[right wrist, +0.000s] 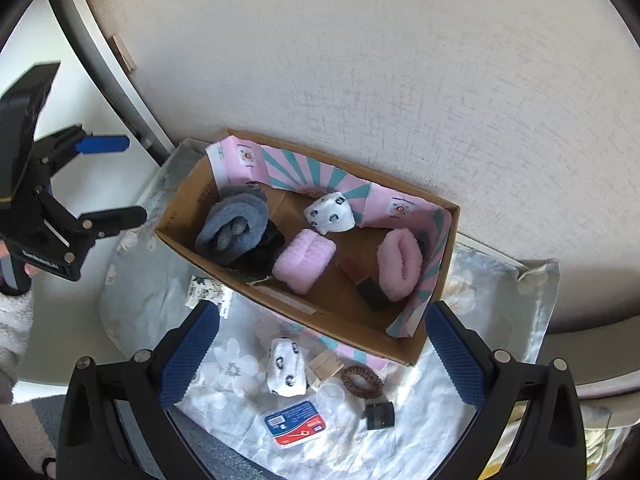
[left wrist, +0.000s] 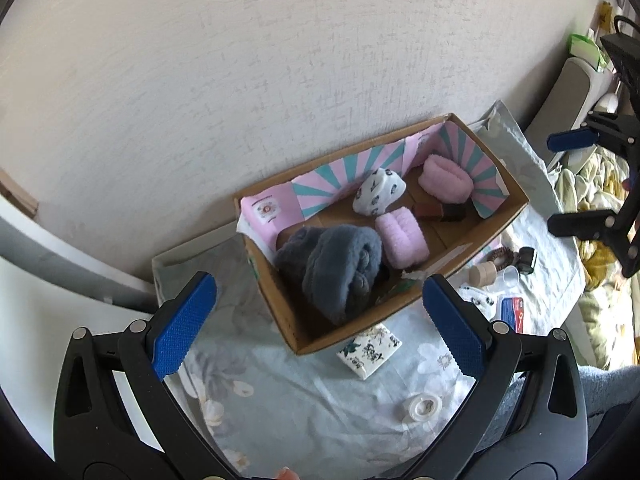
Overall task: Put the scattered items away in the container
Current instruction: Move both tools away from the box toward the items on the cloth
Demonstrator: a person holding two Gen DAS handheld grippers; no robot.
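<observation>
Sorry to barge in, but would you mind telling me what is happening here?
A person is tidying small items into a cardboard box against the wall. Both tongs, left and right, are open and empty above the floral cloth. The box already holds a grey fluffy bundle and two pink fluffy rolls. A white patterned sock, brown hair tie and tape roll lie outside.

The left wrist camera looks steeply down from near the short end of the open brown cardboard box (left wrist: 472, 250) lined with pink-and-teal paper, facing the textured white wall (left wrist: 240, 80). The right wrist camera looks down over the box's (right wrist: 288, 304) long front side, equally near. Both views share the box and its contents.
</observation>
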